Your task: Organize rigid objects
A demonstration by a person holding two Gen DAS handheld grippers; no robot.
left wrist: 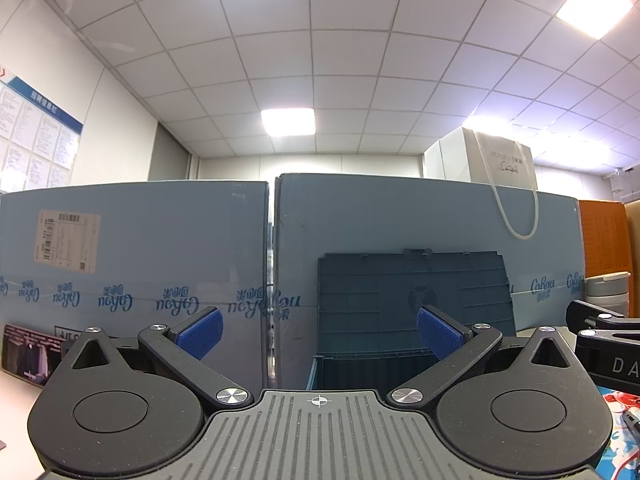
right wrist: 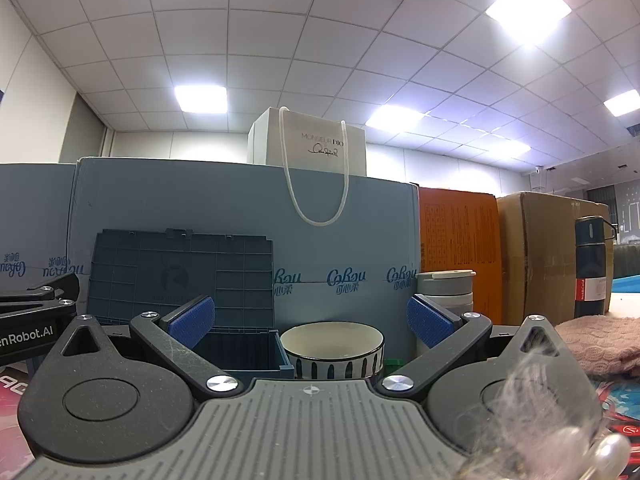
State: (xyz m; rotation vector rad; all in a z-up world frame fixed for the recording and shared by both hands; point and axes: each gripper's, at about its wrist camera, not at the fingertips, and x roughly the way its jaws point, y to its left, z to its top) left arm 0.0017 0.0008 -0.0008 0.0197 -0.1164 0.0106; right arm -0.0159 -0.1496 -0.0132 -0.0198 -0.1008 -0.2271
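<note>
the dark blue storage box (right wrist: 240,350) sits with its ribbed lid (right wrist: 182,276) swung up and leaning back against the pale blue carton (right wrist: 360,240), probably so its well stays open to take the rigid pieces. the striped bowl (right wrist: 332,346) stands just right of the box, dead ahead of the right gripper (right wrist: 310,322), whose blue pads (right wrist: 191,320) are spread wide and hold nothing, likely ready to straddle its rim. the left gripper (left wrist: 318,332), also released and empty, faces the box's left corner, and a grey lidded cup (right wrist: 446,288) waits right of the bowl, farther from the box.
</note>
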